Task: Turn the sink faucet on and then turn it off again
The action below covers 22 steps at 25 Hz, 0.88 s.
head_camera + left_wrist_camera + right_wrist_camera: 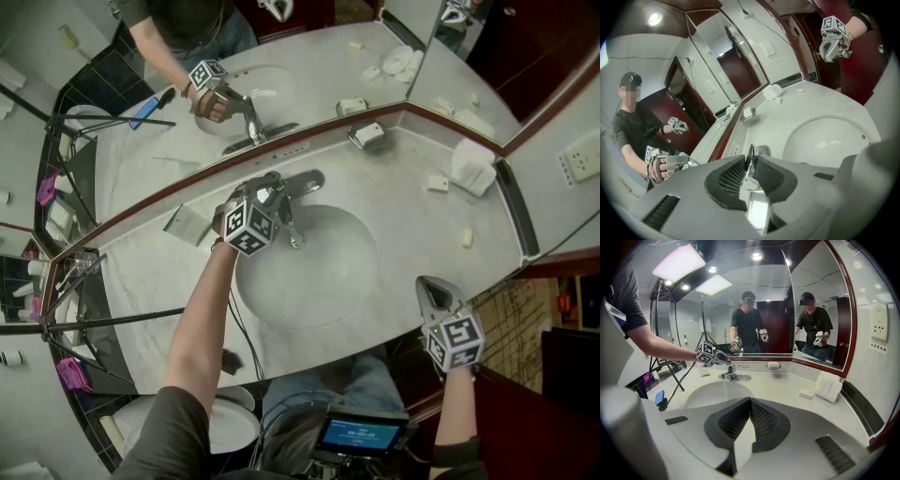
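Observation:
A chrome faucet [302, 182] stands at the back of the round white sink basin [309, 272]. My left gripper [273, 197] reaches over the basin's back rim and is shut on the faucet lever [750, 158], which shows edge-on as a thin chrome blade between the black pads. From the right gripper view the faucet [733, 376] lets a thin stream of water fall into the basin. My right gripper [430, 283] hangs apart at the counter's front right edge, shut with nothing between its jaws [750, 404].
On the pale counter [412, 225] are a soap dish [367, 136], a small white box [438, 183] and a folded white towel [473, 167]. Mirrors line the back and right walls. A tripod [94, 319] and a blue phone [659, 397] are at the left.

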Each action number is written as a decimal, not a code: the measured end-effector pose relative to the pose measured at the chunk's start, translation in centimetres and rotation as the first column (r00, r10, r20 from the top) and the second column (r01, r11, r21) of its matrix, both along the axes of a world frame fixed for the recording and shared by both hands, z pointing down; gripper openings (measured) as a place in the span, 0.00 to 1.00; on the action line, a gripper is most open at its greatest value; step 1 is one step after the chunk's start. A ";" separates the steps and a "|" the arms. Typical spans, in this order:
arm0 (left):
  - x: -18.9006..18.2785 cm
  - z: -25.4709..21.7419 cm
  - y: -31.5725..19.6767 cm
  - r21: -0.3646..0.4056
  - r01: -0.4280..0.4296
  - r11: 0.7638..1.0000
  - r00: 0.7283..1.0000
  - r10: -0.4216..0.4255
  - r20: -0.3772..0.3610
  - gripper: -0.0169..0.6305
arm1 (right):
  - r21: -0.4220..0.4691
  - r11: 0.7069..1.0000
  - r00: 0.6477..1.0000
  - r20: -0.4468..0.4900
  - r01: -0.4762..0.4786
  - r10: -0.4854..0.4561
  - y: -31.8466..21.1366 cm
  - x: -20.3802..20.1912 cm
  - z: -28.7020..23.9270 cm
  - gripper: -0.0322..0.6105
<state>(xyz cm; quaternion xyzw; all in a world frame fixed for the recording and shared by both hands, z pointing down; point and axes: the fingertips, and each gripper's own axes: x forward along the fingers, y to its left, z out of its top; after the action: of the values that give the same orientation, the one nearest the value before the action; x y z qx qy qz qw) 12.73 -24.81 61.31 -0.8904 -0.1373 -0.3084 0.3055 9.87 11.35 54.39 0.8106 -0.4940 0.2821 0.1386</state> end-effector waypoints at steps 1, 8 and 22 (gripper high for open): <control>0.0 0.0 0.0 0.003 0.008 1.000 1.000 -0.008 0.006 0.12 | 0.001 1.000 1.000 0.002 0.005 -0.005 -0.1 0.0 0.0 0.08; -2.3 -1.9 0.8 0.026 0.033 0.999 0.999 -0.033 0.010 0.14 | 0.006 1.000 1.000 0.015 0.017 -0.017 -0.2 0.1 -1.0 0.08; -10.3 -15.1 4.6 -0.117 0.177 0.977 0.961 -0.197 -0.193 0.03 | 0.083 0.996 0.999 -0.006 0.040 -0.039 -1.1 1.3 -4.0 0.08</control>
<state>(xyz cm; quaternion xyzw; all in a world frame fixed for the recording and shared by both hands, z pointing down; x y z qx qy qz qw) 2.43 -20.25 46.19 -0.9401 -0.0355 -0.2362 0.2432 11.19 10.22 50.41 0.8064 -0.5209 0.2568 0.1116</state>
